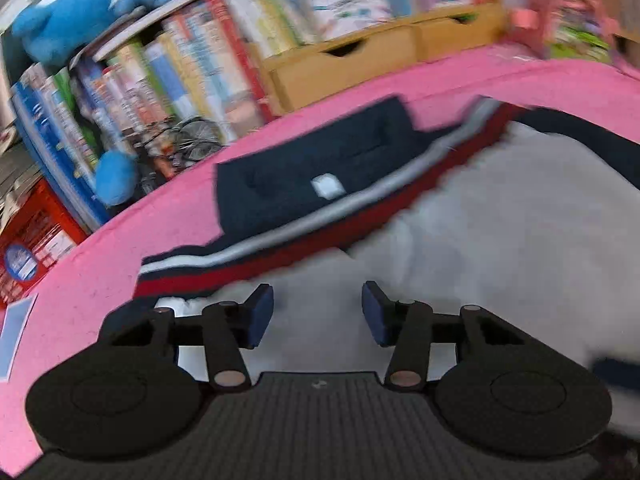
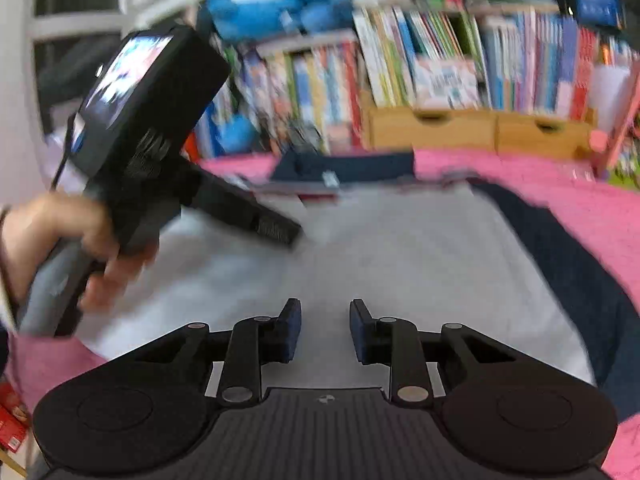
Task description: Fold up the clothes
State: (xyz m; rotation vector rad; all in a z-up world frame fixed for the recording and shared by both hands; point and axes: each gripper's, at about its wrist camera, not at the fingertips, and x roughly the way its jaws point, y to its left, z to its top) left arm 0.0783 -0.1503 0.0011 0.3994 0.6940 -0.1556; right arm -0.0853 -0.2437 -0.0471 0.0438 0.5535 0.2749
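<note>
Item 1, garment: grey sweatshirt (image 2: 400,248) with navy sleeves and a band of red, white and navy stripes (image 1: 280,256), spread flat on a pink tabletop (image 1: 100,272). It fills the centre of both wrist views. The navy collar part (image 1: 304,168) lies toward 12 o'clock. Laid flat, it is probably ready for a 1st fold. A small white tag (image 1: 326,186) sits on the collar part; its writing is too blurred to read.

Item 2, left gripper (image 1: 318,316): jaws spread apart, nothing between them, hovering over the grey cloth just short of the striped band, at 9 o'clock in the right wrist view. A hand (image 2: 76,248) grips its handle there. Judged to be lining up on an edge to lift.

Item 3, right gripper (image 2: 325,330): jaws spread, empty, low over the grey body near the 6 o'clock hem.

Item 4, surroundings: bookshelf of children's books (image 2: 460,64) at 12 o'clock, 2 wooden drawers (image 2: 480,128) beneath, blue plush toys (image 2: 280,4) on top. Spine titles blurred, unreadable. No brand legible anywhere.
</note>
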